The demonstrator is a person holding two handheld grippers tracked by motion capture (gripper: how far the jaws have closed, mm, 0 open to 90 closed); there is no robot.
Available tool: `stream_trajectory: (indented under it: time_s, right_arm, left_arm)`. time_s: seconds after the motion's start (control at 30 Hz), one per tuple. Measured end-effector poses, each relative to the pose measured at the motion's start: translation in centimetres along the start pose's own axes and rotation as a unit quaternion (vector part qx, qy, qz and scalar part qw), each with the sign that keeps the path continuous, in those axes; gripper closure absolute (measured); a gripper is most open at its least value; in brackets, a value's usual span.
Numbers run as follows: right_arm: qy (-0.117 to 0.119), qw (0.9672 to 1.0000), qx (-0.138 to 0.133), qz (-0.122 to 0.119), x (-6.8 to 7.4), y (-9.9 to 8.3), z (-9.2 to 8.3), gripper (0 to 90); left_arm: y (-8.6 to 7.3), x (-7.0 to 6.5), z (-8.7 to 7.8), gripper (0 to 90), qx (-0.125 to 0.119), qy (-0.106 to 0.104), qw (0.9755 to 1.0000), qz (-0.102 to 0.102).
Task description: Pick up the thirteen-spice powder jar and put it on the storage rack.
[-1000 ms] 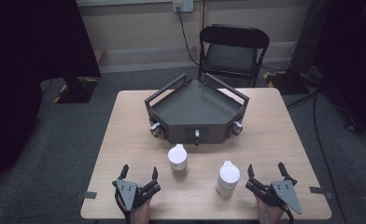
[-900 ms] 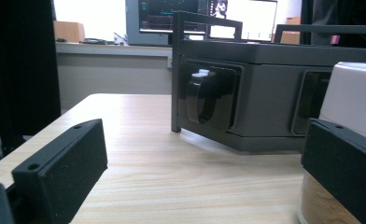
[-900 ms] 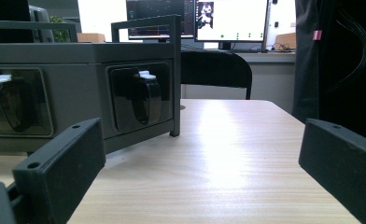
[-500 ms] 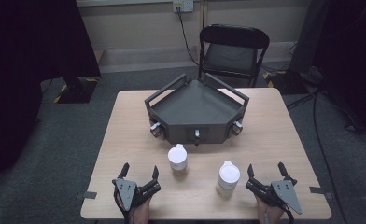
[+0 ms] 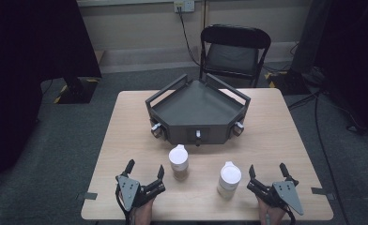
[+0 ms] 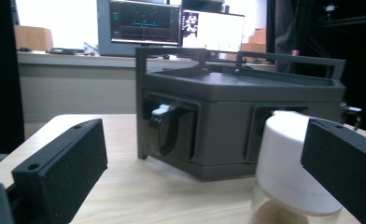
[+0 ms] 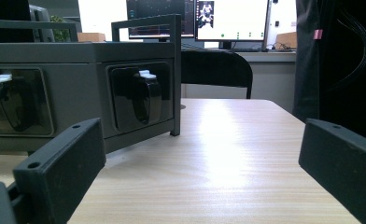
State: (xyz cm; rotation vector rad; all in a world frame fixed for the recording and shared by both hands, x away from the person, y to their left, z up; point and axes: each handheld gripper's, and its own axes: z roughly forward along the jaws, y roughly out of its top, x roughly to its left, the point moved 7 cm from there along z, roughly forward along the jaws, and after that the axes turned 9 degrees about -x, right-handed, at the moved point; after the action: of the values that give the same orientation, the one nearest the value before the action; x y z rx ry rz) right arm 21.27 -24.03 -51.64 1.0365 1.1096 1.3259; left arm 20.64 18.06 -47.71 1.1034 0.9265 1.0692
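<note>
1. Two white-capped jars upright on the worktop [image 5: 126,122], near its front edge: left jar [image 5: 179,162] just ahead of the left gripper [image 5: 145,169], right jar [image 5: 229,179] beside the right gripper [image 5: 266,174]. Apart from each other, untouched.
2. Left gripper: jaws wide apart, nothing between them; in the left gripper view the jar [image 6: 293,158] half hidden behind one jaw, so off the centre line.
3. Right gripper: jaws wide apart too, aimed past its jar at bare wood.
4. Behind both jars, a dark tray [image 5: 198,105] with rails and small knobs on its front face. Chair [image 5: 233,51] beyond the worktop.
5. Risk, as judged: closing from this offset would likely push a jar sideways and topple it. Contents brownish, perhaps powder; hard to tell. A grip on the cap alone could slip or loosen it. A fast lift toward the tray could clip its rail.
</note>
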Motion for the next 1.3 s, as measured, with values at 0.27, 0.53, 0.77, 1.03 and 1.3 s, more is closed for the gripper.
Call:
stream_trajectory:
  time_s: [0.27,0.53,0.77,1.03,1.3]
  right_arm:
    - [0.0,1.0,0.0,0.0,0.0,0.0,0.0,0.0]
    - [0.0,1.0,-0.001,-0.001,0.0,0.0,0.0,0.0]
    - [-0.002,1.0,-0.001,-0.001,0.1,0.0,0.0,0.0]
    - [-0.001,1.0,-0.001,-0.001,0.0,0.0,0.0,0.0]
    - [-0.003,1.0,-0.001,-0.002,0.1,0.0,0.0,0.0]
  left_arm:
    - [0.8,-0.6,0.5,0.2,-0.003,-0.022,0.9998,0.0]
    - [1.0,-1.4,0.7,0.5,-0.001,-0.041,0.9992,0.0]
    - [0.9,-2.4,1.4,0.8,0.005,-0.052,0.9986,0.003]
    - [0.4,-3.5,2.5,1.1,0.016,-0.059,0.9981,0.008]
    - [-0.3,-4.3,3.2,4.6,0.016,-0.055,0.9983,0.007]
